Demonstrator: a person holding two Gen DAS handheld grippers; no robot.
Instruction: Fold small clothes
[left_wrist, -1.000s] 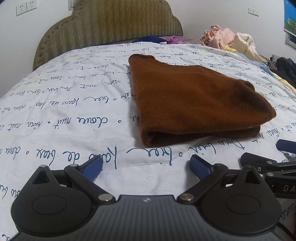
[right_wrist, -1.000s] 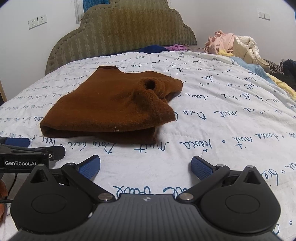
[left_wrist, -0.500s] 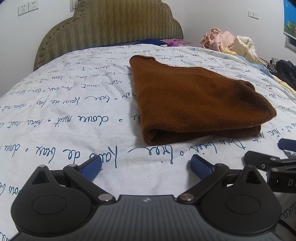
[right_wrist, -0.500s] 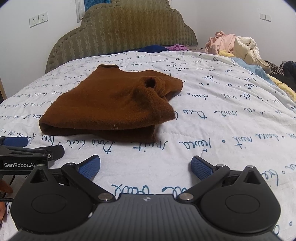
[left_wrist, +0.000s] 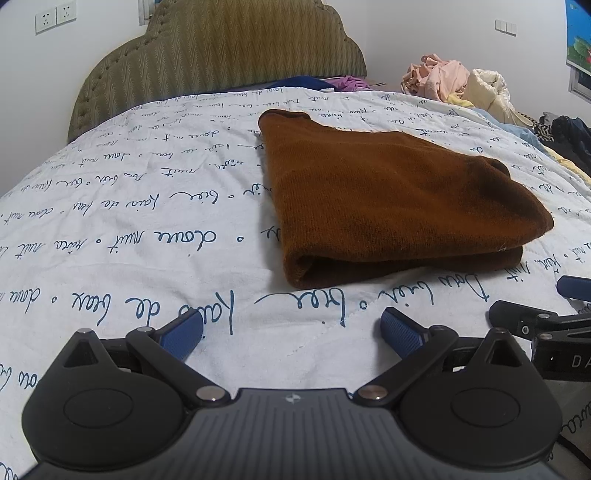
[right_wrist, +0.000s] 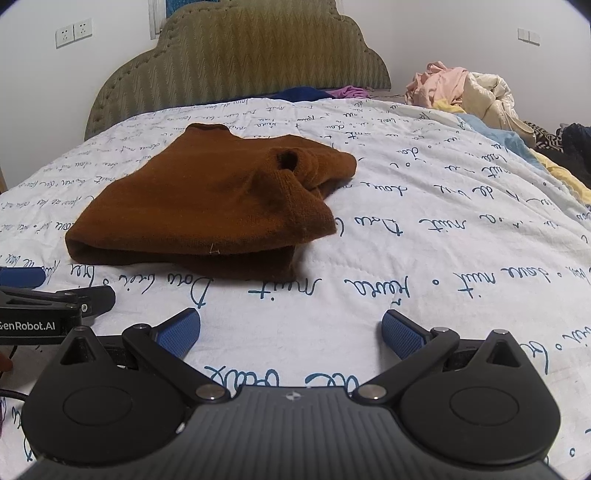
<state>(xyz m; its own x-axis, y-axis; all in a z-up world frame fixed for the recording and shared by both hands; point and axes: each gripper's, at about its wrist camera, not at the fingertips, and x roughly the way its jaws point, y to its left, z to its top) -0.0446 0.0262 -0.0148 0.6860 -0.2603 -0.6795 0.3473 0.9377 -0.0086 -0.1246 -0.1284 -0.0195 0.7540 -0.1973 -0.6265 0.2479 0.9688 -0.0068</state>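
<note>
Left wrist view: the left gripper (left_wrist: 291, 328) hovers low over the bed's near edge with its blue-padded fingers (left_wrist: 183, 332) spread wide and nothing between them. Just past the fingertips lies the brown sweater (left_wrist: 388, 199), folded into a thick stack on the white bedspread (left_wrist: 129, 221) with its blue script. The sweater's rounded fold faces the gripper, apart from it — a strip of bare bedspread lies between. At the right of this view the right gripper (left_wrist: 543, 317) pokes in, near the sweater's near right corner but not touching it.

From the right wrist camera, the right gripper (right_wrist: 291, 328) also sits near the bed's front edge, fingers (right_wrist: 402, 334) spread and empty. The sweater (right_wrist: 207, 206) lies ahead and to the left, toward the middle of the bed; a sleeve cuff with its dark opening rests on top near the sweater's far right corner. The left gripper (right_wrist: 55, 295) shows at the left, close to the sweater's near left corner.

Beyond the sweater stands the padded olive headboard (right_wrist: 236, 62), with a bit of blue and purple cloth (right_wrist: 325, 92) at its foot. At the bed's far right corner sits a heap of clothes (right_wrist: 465, 88) — pink, cream, yellow and pale blue pieces. Wall sockets (right_wrist: 74, 31) sit on the white wall to the left of the headboard.
</note>
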